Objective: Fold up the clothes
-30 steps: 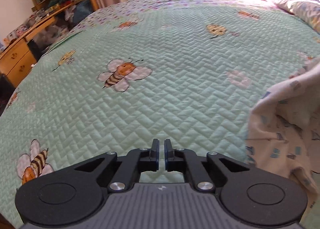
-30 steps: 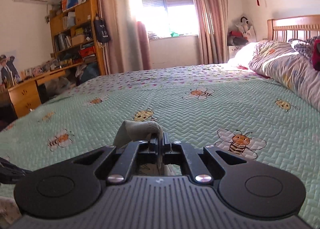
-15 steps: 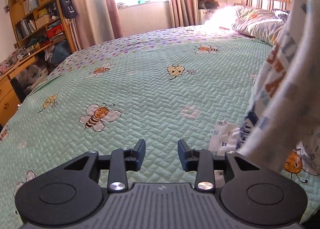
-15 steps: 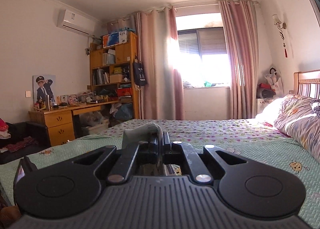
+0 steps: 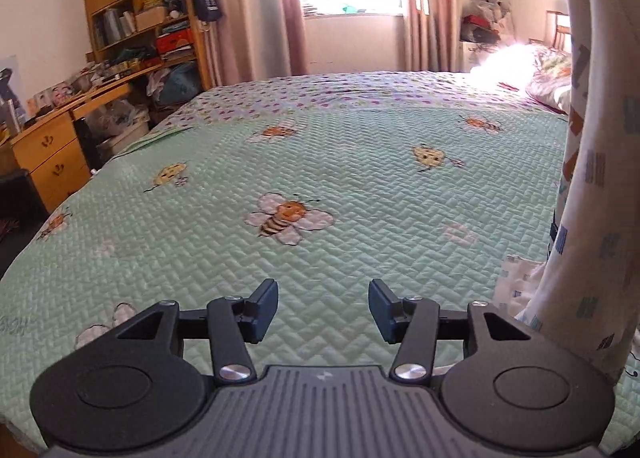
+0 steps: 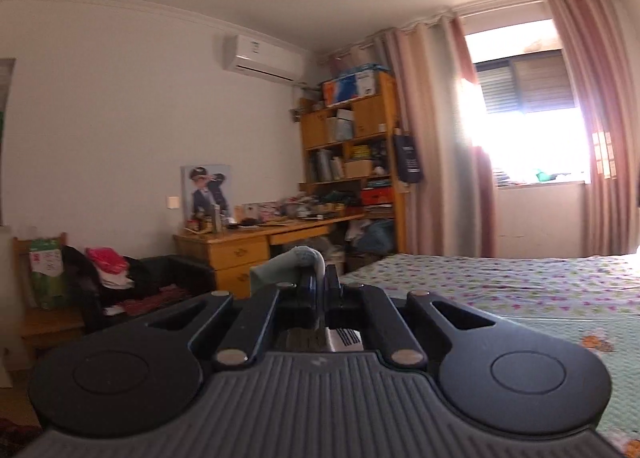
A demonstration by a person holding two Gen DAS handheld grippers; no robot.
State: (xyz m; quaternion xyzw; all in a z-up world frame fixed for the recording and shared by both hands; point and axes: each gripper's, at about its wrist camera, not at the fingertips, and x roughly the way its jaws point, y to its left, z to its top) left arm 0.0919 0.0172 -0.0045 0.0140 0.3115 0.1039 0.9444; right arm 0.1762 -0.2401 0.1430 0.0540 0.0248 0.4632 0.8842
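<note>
A white patterned garment (image 5: pixel 592 186) hangs in a long drape down the right edge of the left wrist view, its lower end resting on the green bee quilt (image 5: pixel 320 186). My left gripper (image 5: pixel 323 308) hovers over the quilt left of the garment; its jaws are opening and nothing lies between them. In the right wrist view my right gripper (image 6: pixel 320 292) points level across the room, shut on a fold of the garment (image 6: pixel 288 262), whose pale edge loops over the fingertips.
The bed fills the foreground, with pillows (image 5: pixel 548 70) at its far right. A wooden desk (image 6: pixel 248 246) and bookshelf (image 6: pixel 352 138) stand beyond the bed's left side, a dark chair with clothes (image 6: pixel 116 282) beside them. Curtains (image 6: pixel 440 138) frame a bright window.
The left jaws went from shut to wide apart, and the left view rose and swung toward the window. The right gripper lifted the garment; its view went from the quilt to the wall and shelves.
</note>
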